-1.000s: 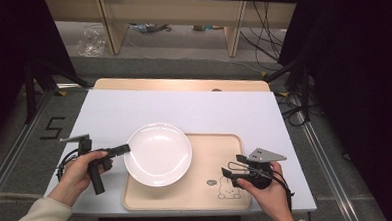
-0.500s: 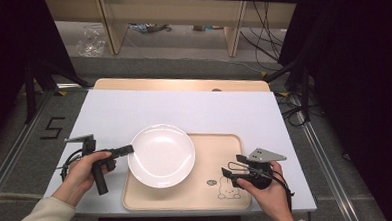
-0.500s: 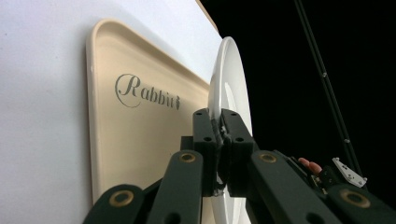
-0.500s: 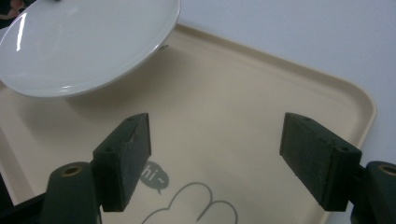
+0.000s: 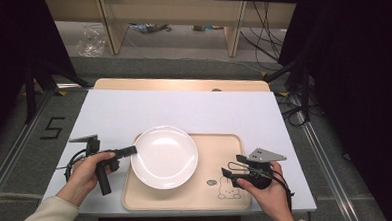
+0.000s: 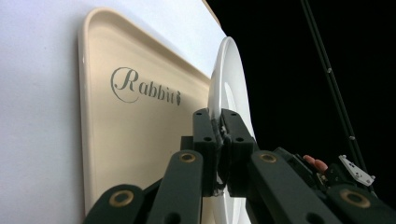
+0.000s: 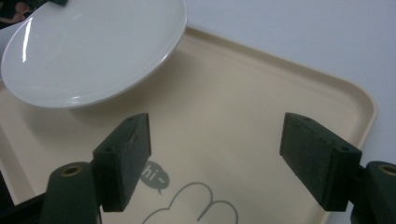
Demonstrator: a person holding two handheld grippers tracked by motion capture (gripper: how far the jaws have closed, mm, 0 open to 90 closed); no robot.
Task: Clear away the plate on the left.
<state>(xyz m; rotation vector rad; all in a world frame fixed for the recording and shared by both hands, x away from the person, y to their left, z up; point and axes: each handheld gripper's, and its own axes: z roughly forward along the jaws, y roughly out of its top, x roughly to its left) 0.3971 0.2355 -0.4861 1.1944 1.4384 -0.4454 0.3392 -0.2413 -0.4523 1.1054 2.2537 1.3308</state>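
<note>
1. While the rim of the plate (image 6: pixel 229 84) is pinched between its closed jaws, the left gripper (image 5: pixel 128 151) is held at the plate's left edge.
2. The right gripper (image 5: pixel 230 170) is held with jaws spread wide, nothing between them, over the tray's (image 5: pixel 220 144) lower right.
3. The plate is seen as plain white, round, shallow and glossy, with no food on it.
4. No long axis is had by the plate; it is tilted slightly, face up, above the tray's left half.
5. The tray is laid on the white table (image 5: pixel 194 108).
</note>
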